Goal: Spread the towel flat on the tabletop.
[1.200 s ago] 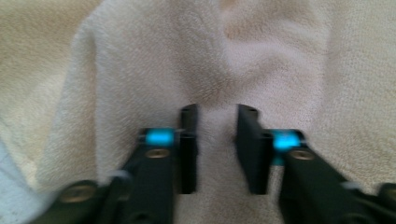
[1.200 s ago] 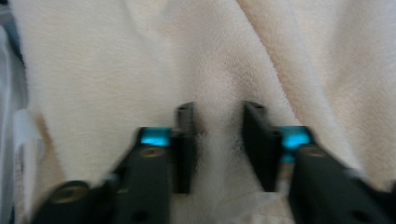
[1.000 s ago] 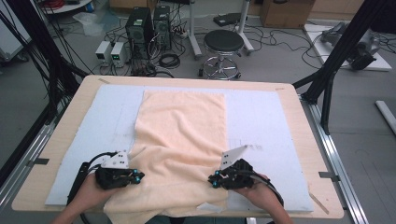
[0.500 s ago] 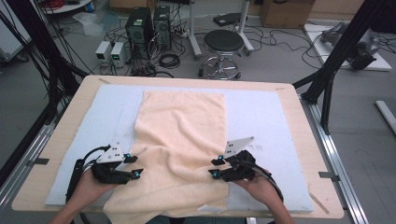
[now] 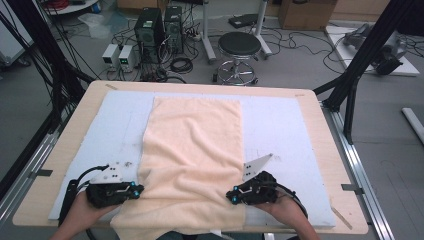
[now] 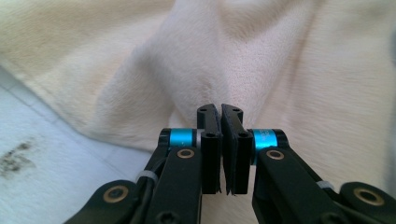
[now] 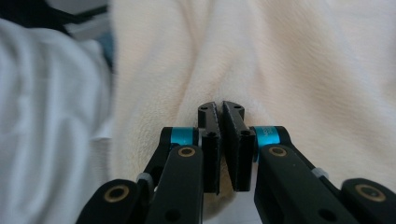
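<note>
Towel (image 5: 192, 155), soft and peach-colored, lies long and flat down the middle of the pale blue mat (image 5: 280, 125) on the wooden table (image 5: 330, 165). Its far end sits near 12 o'clock on the mat, and its near end hangs a little over the table edge at 6 o'clock.

One gripper, the left gripper (image 5: 136, 190), is at about 7 o'clock on the table, right at the towel's left edge. Its jaws have just opened and then closed again, and now they are pinched tight on the towel's edge. In the left gripper view the two black pads (image 6: 209, 140) press together with a fold of towel (image 6: 201, 60) bunched up just past them, and the mat (image 6: 42, 154) shows at 8 o'clock.

The right gripper (image 5: 231, 197) is at about 5 o'clock on the table, at the towel's right edge. Its jaws have also just opened and closed again, and they now squeeze the towel there. In the right gripper view the black pads (image 7: 210, 140) are pressed together and the towel (image 7: 261, 60) wrinkles toward them. A blurry white cloth (image 7: 42, 121) shows at 9 o'clock in that view.

A hand (image 5: 82, 215) holds the left gripper and another hand (image 5: 287, 212) holds the right one, both coming in from 6 o'clock.
</note>
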Motion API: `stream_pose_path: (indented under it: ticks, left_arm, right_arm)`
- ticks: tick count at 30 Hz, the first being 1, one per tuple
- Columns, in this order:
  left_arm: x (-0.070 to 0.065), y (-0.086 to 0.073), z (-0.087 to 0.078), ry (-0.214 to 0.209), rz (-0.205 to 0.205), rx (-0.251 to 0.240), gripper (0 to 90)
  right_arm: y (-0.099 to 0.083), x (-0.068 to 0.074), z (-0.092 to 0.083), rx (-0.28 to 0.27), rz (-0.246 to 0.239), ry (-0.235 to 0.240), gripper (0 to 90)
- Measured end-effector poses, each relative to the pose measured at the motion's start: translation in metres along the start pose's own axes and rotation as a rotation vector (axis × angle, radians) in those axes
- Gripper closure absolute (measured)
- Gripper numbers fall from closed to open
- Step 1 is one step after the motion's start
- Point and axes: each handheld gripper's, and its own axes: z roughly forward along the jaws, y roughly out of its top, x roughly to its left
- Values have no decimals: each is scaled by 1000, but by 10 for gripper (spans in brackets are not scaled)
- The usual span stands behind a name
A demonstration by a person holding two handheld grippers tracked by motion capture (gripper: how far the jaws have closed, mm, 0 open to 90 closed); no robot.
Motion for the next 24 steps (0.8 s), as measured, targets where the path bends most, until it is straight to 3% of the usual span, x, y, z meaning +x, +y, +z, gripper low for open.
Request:
stream_pose_path:
  ticks: [3, 8, 10, 14, 17, 18, 19, 20, 21, 24]
  left_arm:
    - [-3, 0, -9, -24, -2, -26, 785]
    - [16, 9, -2, 45, -6, -52, 684]
    - [26, 11, 7, 57, -20, -48, 680]
    - [43, 12, 30, 80, -52, -11, 639]
    - [54, 10, 46, 89, -97, 55, 552]
    - [54, 9, 47, 93, -98, 31, 558]
    - [55, 10, 47, 106, -97, 42, 606]
    - [55, 10, 46, 103, -104, 45, 677]
    - [56, 11, 46, 107, -101, 50, 776]
    - [60, 16, 47, 140, -119, 39, 849]
  right_arm:
    - [2, 9, -11, -30, -19, -12, 764]
    - [8, -8, -21, -83, 10, -183, 634]
    - [7, -21, -16, -63, 34, -245, 620]
    - [0, -47, -2, -42, 87, -306, 579]
    - [-2, -59, 12, 40, 110, -339, 540]
    - [-3, -61, 17, 65, 110, -342, 547]
    - [-3, -63, 18, 56, 102, -343, 626]
    - [-1, -64, 18, 58, 98, -339, 767]
    - [-1, -64, 18, 59, 80, -327, 826]
    - [4, -68, 16, 58, 64, -364, 853]
